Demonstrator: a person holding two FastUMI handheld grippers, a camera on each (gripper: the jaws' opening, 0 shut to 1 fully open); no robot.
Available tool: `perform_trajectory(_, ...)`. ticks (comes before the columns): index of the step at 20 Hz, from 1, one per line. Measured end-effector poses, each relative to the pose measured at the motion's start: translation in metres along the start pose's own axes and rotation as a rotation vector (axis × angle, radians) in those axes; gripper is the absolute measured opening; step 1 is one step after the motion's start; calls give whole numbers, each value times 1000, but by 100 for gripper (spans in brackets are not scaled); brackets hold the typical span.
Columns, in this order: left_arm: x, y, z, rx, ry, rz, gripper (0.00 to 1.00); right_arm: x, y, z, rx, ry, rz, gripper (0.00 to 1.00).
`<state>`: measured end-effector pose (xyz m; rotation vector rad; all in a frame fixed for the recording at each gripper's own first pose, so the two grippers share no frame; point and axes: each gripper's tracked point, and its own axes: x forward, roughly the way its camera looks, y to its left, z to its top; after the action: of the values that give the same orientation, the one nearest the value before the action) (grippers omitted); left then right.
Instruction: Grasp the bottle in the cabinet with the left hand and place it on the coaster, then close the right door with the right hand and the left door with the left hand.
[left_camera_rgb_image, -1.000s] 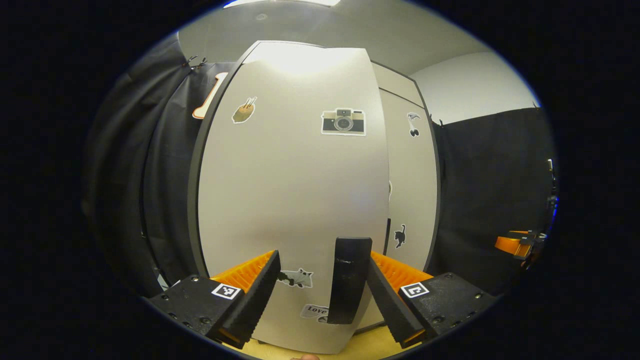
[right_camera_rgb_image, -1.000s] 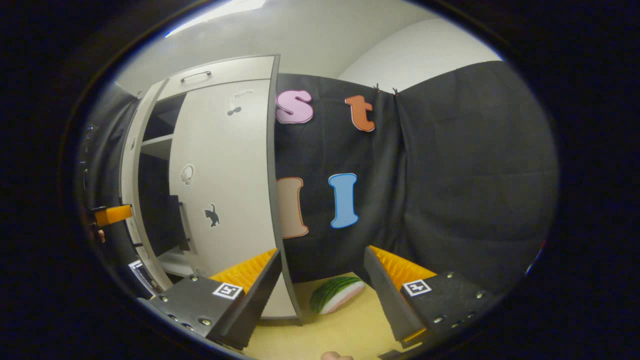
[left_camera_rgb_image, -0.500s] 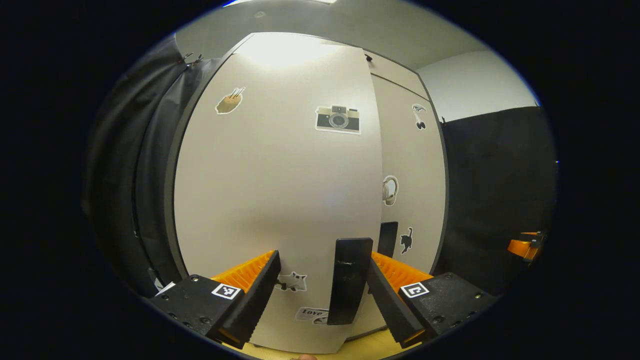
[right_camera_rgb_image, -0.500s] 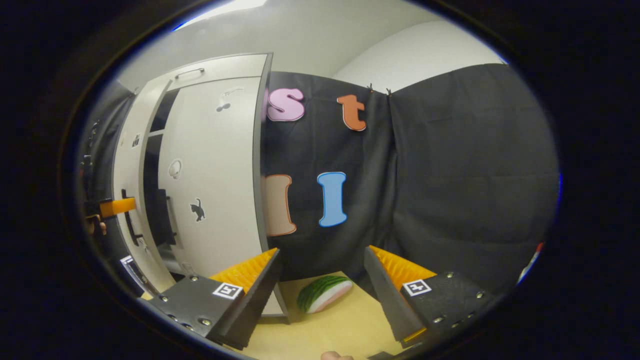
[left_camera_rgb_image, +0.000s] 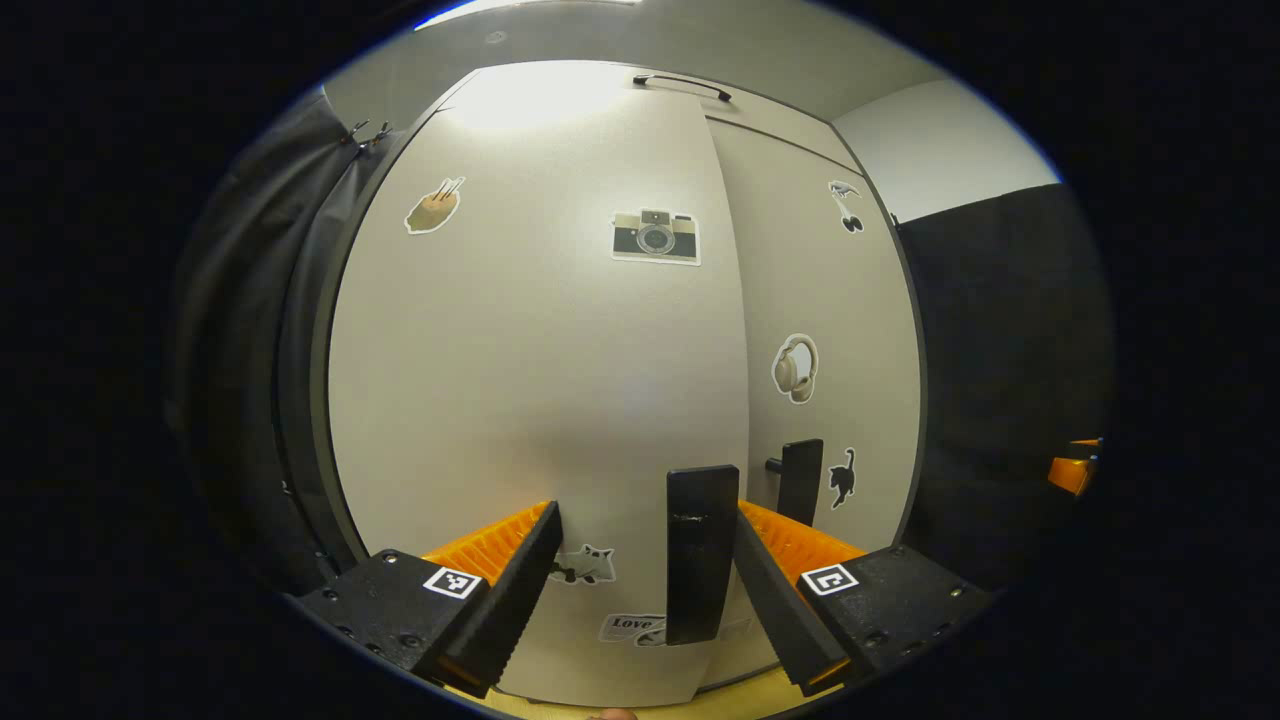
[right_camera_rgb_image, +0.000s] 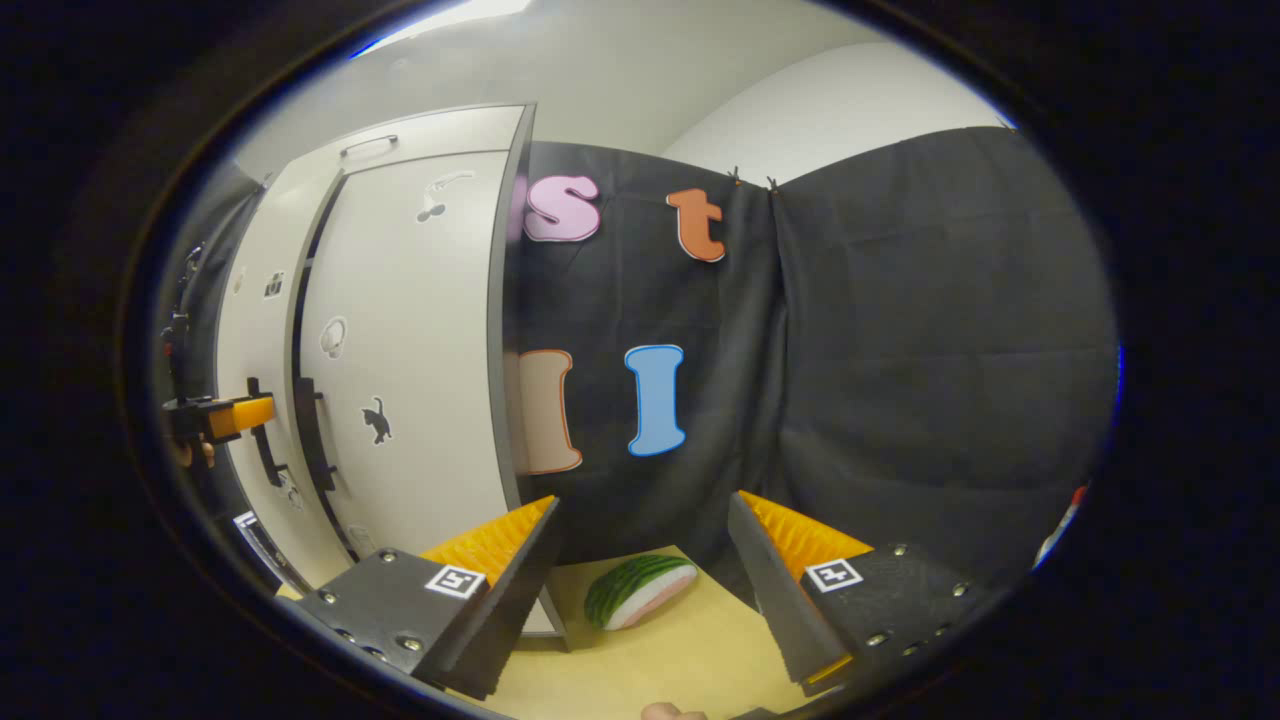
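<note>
The bottle is hidden. The left gripper (left_camera_rgb_image: 645, 560) is spread wide at the left door's (left_camera_rgb_image: 540, 380) flat dark handle (left_camera_rgb_image: 702, 555); the right gripper (right_camera_rgb_image: 645, 575), released, hangs over the tabletop (right_camera_rgb_image: 660, 660).

Pale yellow wooden tabletop (right_camera_rgb_image: 680, 660) runs under my right tongs — a watermelon slice (right_camera_rgb_image: 637, 590) lies flat on it, rind up, near the black cloth wall. The grey cabinet (right_camera_rgb_image: 420, 400) stands on the same top, just left of the slice, not touching. In my left gripper view a thin strip of the tabletop (left_camera_rgb_image: 740, 700) shows below the cabinet (left_camera_rgb_image: 540, 380) doors.
</note>
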<state>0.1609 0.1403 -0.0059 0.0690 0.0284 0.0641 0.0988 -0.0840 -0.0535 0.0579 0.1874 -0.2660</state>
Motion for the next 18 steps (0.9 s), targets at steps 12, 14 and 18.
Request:
perform_trajectory(12, 14, 2, -4, -3, 5, -5, 98, 8, -2, -8, -1, 12, -4, 100)
perform_trajectory(14, 16, 2, -6, -13, 6, -5, 98, 9, -2, -9, 2, 14, -5, 100)
perform_trajectory(18, 17, 3, -7, -17, 8, -7, 98, 11, -2, -9, -4, 15, -3, 100)
